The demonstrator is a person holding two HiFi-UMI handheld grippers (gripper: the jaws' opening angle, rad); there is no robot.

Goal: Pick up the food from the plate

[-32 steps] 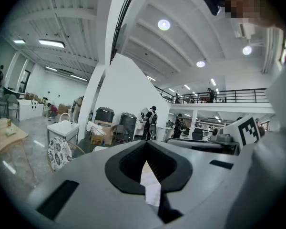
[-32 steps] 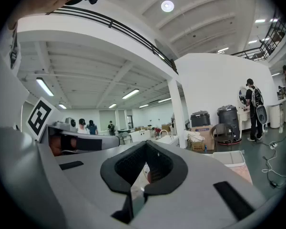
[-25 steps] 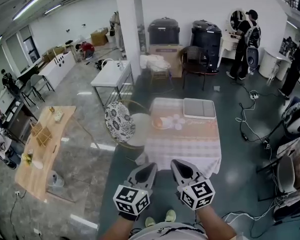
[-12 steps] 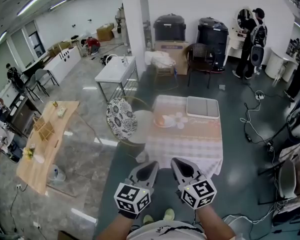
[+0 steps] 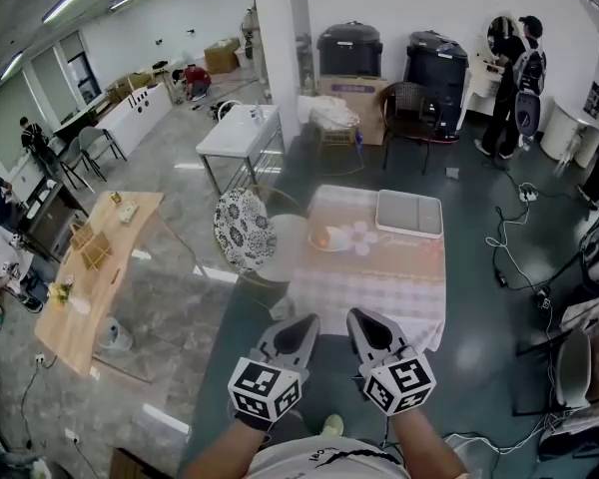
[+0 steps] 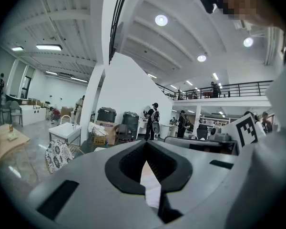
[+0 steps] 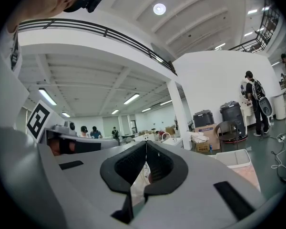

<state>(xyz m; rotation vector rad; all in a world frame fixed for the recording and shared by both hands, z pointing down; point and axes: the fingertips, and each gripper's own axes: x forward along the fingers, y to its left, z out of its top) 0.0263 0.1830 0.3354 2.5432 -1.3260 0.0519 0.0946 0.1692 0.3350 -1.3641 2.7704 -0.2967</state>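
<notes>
A table with a pink checked cloth (image 5: pixel 379 282) stands ahead of me in the head view. Near its far left corner lies a plate (image 5: pixel 327 246) with an orange piece of food (image 5: pixel 319 236) on it, and a white flower-shaped item (image 5: pixel 358 236) lies beside it. My left gripper (image 5: pixel 307 320) and right gripper (image 5: pixel 355 315) hang side by side in front of the table's near edge, well short of the plate. Both are shut and hold nothing. In the left gripper view the left gripper (image 6: pixel 146 145) has its jaws meeting at the tip, as does the right gripper (image 7: pixel 146 143) in the right gripper view.
A white tray (image 5: pixel 409 213) lies on the table's far right. A chair with a patterned cushion (image 5: pixel 244 230) stands at the table's left side. A wooden table (image 5: pixel 90 287) is further left, a white table (image 5: pixel 235 133) and black bins (image 5: pixel 349 48) behind, cables (image 5: pixel 509 257) on the right.
The whole room has shifted slightly in the head view as the person moves. Both grippers stay shut, side by side, in the same place at the bottom of the picture.
</notes>
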